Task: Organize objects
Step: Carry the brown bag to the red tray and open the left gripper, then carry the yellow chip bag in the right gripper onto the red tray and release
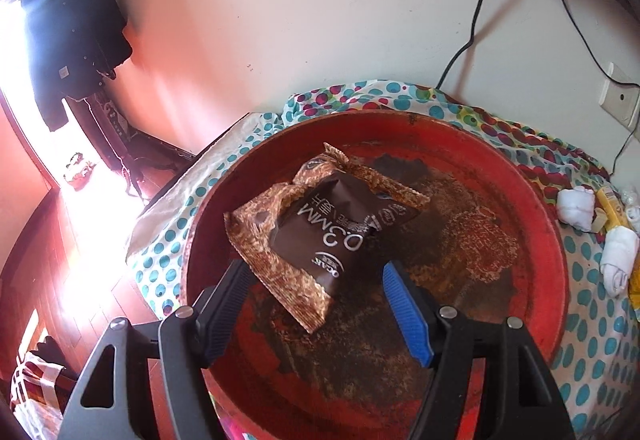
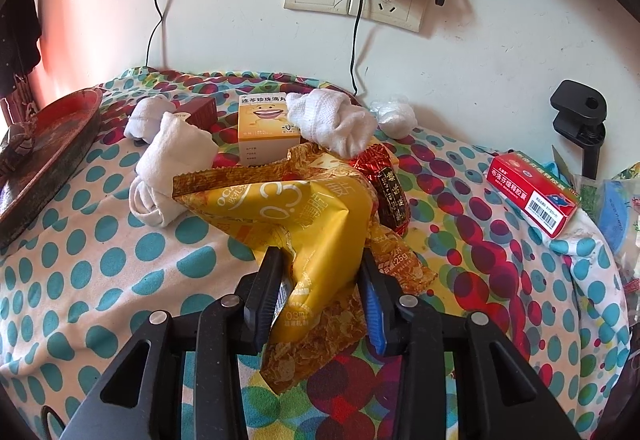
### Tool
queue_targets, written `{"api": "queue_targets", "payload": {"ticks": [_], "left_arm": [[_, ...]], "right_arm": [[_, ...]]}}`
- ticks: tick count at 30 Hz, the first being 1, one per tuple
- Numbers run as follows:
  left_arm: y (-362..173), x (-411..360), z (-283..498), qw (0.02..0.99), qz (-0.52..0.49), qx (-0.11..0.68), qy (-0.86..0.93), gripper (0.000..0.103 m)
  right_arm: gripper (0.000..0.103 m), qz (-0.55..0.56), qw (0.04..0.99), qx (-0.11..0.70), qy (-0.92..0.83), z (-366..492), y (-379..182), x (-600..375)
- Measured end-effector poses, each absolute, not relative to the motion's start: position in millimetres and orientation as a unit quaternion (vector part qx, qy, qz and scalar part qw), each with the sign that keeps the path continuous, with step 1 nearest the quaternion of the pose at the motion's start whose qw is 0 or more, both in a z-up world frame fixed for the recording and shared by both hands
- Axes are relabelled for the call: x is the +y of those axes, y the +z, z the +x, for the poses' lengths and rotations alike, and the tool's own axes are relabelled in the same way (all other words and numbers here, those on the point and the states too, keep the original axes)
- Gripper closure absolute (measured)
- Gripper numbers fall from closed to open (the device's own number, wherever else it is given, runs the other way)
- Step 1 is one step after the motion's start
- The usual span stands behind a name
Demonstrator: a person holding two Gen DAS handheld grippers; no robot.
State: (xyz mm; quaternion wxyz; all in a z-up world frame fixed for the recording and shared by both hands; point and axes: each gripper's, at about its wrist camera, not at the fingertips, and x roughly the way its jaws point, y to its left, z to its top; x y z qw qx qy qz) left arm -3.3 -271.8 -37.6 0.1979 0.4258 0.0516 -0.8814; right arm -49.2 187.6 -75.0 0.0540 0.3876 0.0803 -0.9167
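Note:
In the left wrist view a round red tray [image 1: 532,208] with a worn, rusty floor holds a dark brown snack packet [image 1: 332,228], which lies on top of a tan-patterned packet [image 1: 256,228]. My left gripper [image 1: 315,272] hangs open just short of the packets' near end, touching nothing. In the right wrist view my right gripper [image 2: 320,256] is shut on a crumpled yellow snack packet [image 2: 304,208], pinched between both pads above the dotted cloth [image 2: 100,240]. Another golden packet [image 2: 400,260] lies under it.
The tray [image 2: 60,136] sits at the cloth's left. Behind the yellow packet lie rolled white socks [image 2: 176,156] [image 2: 336,120], a yellow-white box [image 2: 268,128], a small dark red box [image 2: 202,110] and a dark candy wrapper [image 2: 390,192]. At right are a red box [image 2: 536,192] and a black clamp [image 2: 580,116].

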Motion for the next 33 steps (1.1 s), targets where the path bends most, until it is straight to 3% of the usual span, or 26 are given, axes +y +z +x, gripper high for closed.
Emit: {"api": "queue_targets", "payload": {"ticks": [17,33], "left_arm": [[-21,-229,61,0.094,0.334,0.097,-0.933,0.032],[-27,-277,72,0.111,0.330,0.135,-0.928,0.032]], "right_arm": [[0.070,0.374,0.054,0.078,-0.923,2,-16,167],[0.070,0.365,0.229,0.101,-0.897,-49,24,-51]]}}
